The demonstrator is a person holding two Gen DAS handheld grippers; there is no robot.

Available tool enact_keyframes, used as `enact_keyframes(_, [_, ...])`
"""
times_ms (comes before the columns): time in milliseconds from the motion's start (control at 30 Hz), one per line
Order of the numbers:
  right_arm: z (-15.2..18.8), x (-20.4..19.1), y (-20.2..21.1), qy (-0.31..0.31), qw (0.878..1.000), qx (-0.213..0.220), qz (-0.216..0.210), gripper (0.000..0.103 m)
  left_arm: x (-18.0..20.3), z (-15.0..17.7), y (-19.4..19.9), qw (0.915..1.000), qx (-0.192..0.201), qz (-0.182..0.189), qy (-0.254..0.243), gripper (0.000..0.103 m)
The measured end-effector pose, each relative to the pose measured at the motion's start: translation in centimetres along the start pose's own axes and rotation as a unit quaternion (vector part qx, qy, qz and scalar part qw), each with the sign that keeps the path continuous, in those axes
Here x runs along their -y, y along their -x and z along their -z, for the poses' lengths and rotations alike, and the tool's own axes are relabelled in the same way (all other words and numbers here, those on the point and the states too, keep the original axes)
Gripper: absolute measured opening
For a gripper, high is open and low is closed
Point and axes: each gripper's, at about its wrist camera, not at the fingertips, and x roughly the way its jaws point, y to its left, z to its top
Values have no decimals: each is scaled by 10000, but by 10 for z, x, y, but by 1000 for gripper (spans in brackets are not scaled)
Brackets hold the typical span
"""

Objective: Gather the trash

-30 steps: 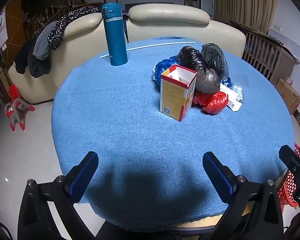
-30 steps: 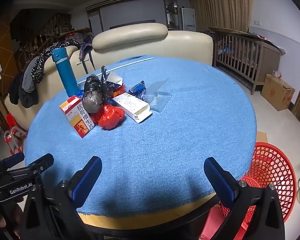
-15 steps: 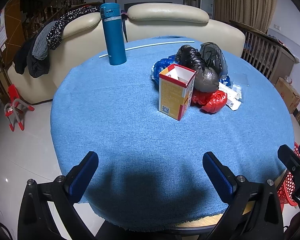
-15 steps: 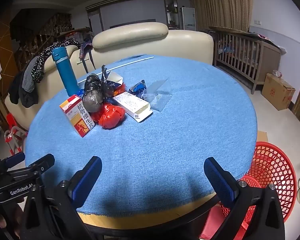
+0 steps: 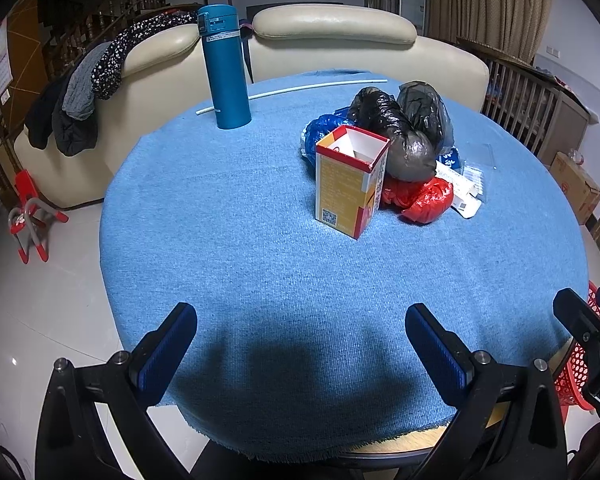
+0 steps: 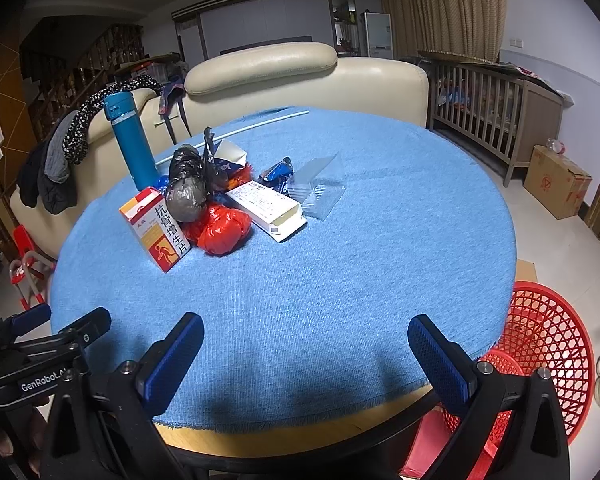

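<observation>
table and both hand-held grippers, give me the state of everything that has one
left hand-held gripper: open, empty, at the near table edge
right hand-held gripper: open, empty
yellow and red cardboard box: upright, top open
flat white cardboard box: lying down, end flap open
black plastic bag: bunched, on the pile
red plastic bag: crumpled
teal metal flask: upright, lid shut
red mesh basket: on the floor beside the table

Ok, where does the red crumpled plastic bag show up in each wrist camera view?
Left wrist: red plastic bag right of centre, right of the upright carton.
Right wrist: red plastic bag left of centre, right of the carton.
Shared landmark: teal flask standing behind the pile.
</observation>
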Motion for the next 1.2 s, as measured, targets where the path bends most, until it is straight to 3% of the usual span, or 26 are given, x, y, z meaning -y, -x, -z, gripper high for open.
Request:
enact_keyframes(400, [1,0,-1,0,10000,-23,-7,103,5,3,-3,9995,-277,-99,-126,103])
enact_keyframes(867, [4,0,-2,-16,10000,-66,-15,103,4,5,-3,9999,43,-72,-135,103])
enact_keyframes(1200, [4,0,-3,-20,10000,-70,-14,103,4,7,-3,9999,-97,95,5,103])
